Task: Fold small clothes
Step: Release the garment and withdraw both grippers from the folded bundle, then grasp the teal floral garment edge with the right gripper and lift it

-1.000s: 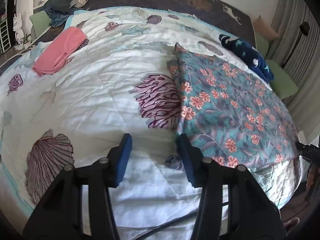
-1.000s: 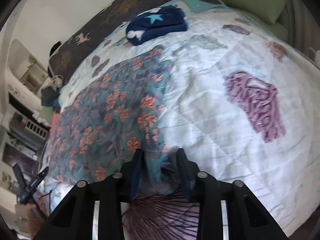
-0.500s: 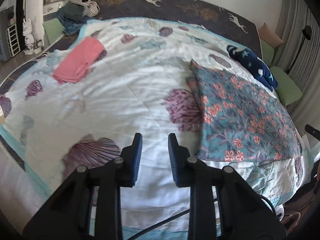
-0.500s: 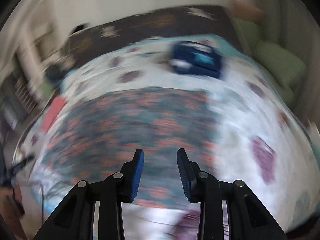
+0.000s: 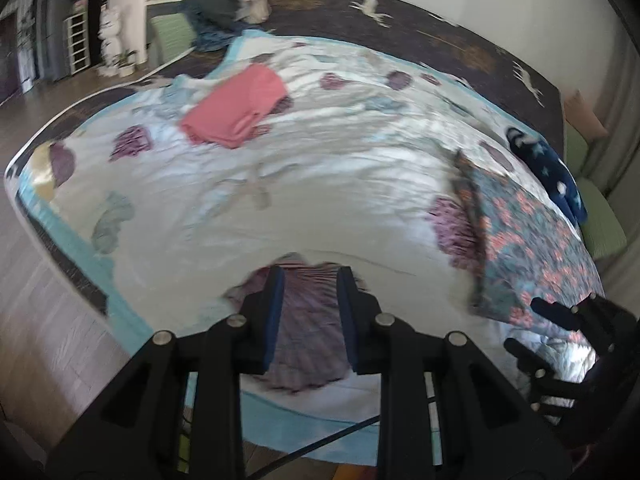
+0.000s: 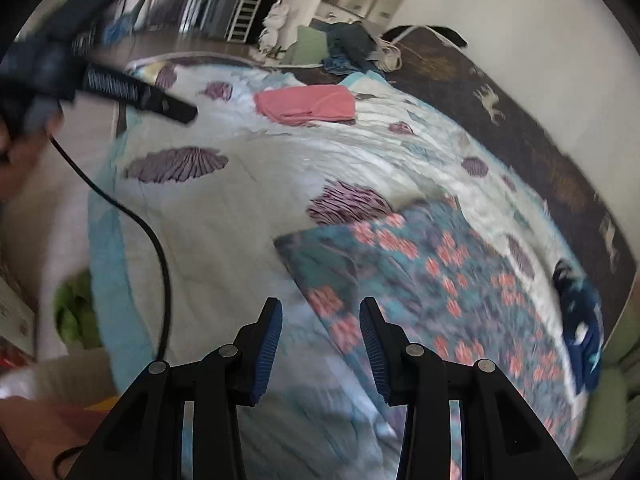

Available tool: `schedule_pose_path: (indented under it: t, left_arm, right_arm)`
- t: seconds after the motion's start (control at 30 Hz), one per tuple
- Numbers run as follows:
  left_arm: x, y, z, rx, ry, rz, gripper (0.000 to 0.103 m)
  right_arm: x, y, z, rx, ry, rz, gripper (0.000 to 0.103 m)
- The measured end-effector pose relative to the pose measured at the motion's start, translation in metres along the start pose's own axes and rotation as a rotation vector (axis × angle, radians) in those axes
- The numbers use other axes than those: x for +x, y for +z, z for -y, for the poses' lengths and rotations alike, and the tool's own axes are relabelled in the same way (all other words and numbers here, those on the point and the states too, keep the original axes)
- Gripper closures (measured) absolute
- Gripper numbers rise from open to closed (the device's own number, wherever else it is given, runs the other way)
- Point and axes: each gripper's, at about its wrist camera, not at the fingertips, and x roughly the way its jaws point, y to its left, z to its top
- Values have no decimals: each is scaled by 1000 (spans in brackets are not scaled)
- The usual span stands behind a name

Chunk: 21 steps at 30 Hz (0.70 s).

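Left wrist view: my left gripper (image 5: pixel 310 312) holds a narrow gap with nothing in it — narrower than a second ago, when it stood beside the floral garment (image 5: pixel 536 248), now well right of my fingers. A pink folded garment (image 5: pixel 238 110) lies far ahead.

Right wrist view: my right gripper (image 6: pixel 320 344) is opening, empty — it has released the floral garment (image 6: pixel 440 280), now ahead-right. No legible writing.
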Motion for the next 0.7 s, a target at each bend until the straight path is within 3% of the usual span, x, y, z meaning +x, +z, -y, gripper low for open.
schedule_pose_path:
  t: [0.2,0.33,0.37,0.4,0.5,0.57,0.63,0.7]
  left_arm:
    - [5,4,-18,-12,17,-15,74]
    - [12,10,-19,-12,10,-34,74]
    - [14,12,-17,-7,0,-39,74]
    - [15,14,-15,0,-15,-44,74]
    - [23,20,2,20,-99,-73,72]
    - [31,26,21,31,-172,-97,51]
    - [36,35,43,31,-253,-86,37]
    - [43,45,62,35,-349,-86,34]
  right_arm:
    - [27,9,-16,-38,-114,-3,62]
    - [42,19,-6,44,-171,2,65]
    - [44,20,1,92,-151,-1,84]
    - [44,21,6,130,-134,-3,88]
    - [24,17,33,294,-40,56,89]
    - [10,12,54,412,27,89,89]
    - [3,7,71,502,84,105,89]
    - [-1,-1,89,586,136,118,89]
